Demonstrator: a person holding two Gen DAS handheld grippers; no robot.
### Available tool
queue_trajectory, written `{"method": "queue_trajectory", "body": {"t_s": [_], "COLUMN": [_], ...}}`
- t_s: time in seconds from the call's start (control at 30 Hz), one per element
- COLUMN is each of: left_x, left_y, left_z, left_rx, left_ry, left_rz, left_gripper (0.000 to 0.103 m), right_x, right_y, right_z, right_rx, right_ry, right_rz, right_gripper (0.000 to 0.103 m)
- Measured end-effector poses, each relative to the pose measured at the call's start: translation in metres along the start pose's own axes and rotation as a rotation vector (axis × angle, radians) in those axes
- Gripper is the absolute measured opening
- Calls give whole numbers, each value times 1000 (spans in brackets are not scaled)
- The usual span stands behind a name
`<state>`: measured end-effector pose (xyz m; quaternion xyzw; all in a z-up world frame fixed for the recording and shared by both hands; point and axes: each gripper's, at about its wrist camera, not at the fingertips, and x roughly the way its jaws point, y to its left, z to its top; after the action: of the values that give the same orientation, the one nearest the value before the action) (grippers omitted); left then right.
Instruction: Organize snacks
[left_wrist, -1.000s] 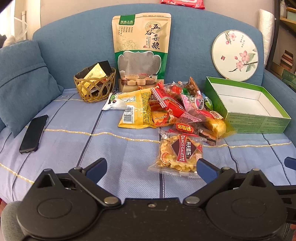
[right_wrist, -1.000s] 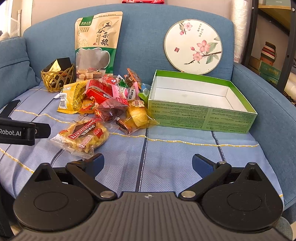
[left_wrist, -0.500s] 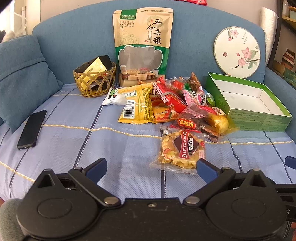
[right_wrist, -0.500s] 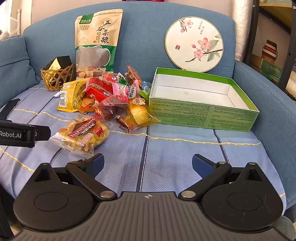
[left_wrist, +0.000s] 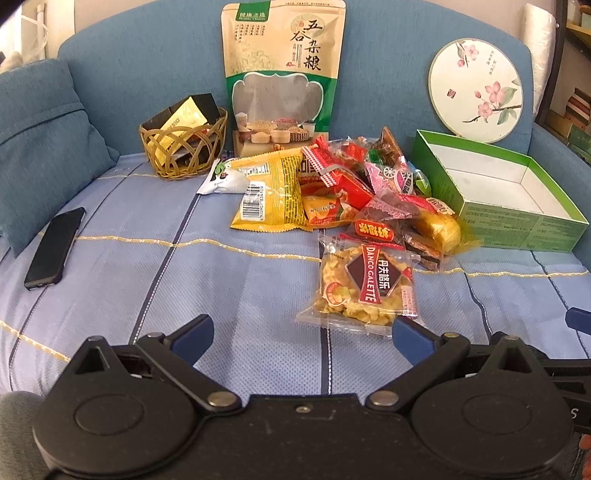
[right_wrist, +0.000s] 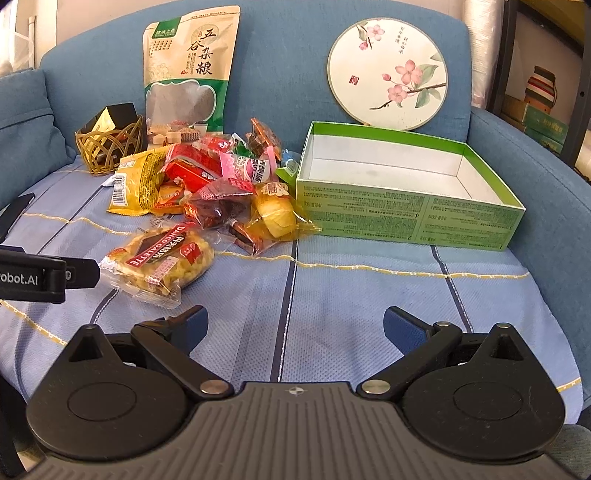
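left gripper (left_wrist: 301, 338): jaws wide apart, empty, low over the blue striped cover (left_wrist: 147, 266), just short of the galette pack
right gripper (right_wrist: 293, 326): jaws wide apart, empty, over bare cover in front of the box
galette pack (left_wrist: 364, 286): clear wrapper, reads "DANCO GALETTE" plus Chinese characters; nearest item, front edge of the snack pile
snack pile (left_wrist: 332, 188): mid-sofa, touching the box's left side; yellow bag (left_wrist: 271, 192) shows a barcode, other print too small to read
green box (right_wrist: 406, 206): open, nothing inside, fine print on front wall unreadable
grain pouch (left_wrist: 282, 70): upright against backrest, "五谷杂粮"
left gripper side: "Robot.AI" lettering, partly cut off
phone (left_wrist: 53, 247): far left, apart from pile
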<state>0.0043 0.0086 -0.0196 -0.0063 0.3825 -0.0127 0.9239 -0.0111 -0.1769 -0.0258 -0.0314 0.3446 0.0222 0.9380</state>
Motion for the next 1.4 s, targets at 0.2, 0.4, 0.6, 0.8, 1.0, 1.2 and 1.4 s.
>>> {"method": "queue_trajectory", "body": {"t_s": [0.2, 0.4, 0.6, 0.8, 1.0, 1.2, 1.4], "left_x": [3, 8, 23, 60, 93, 93, 48], "left_y": [6, 47, 50, 39, 35, 36, 12], "left_z": [-1, 12, 29, 45, 50, 48, 57], "left_rx": [-30, -175, -101, -36, -48, -102, -43], "left_ry": [-36, -62, -32, 100, 198, 228, 153], "left_rz": [-14, -178, -237, -376, -409, -446, -459], "left_gripper": [103, 103, 103, 65, 45, 27, 25], "right_x": [3, 10, 35, 62, 85, 78, 37], "right_y": [2, -7, 8, 7, 13, 8, -10], "right_z": [-3, 2, 16, 27, 28, 23, 26], "right_rx": [-14, 49, 110, 224, 232, 246, 239], "right_ry": [-13, -65, 5, 88, 129, 128, 36], "right_rz": [24, 215, 354, 504, 535, 568, 561], "right_gripper": [103, 103, 103, 94, 81, 64, 61]}}
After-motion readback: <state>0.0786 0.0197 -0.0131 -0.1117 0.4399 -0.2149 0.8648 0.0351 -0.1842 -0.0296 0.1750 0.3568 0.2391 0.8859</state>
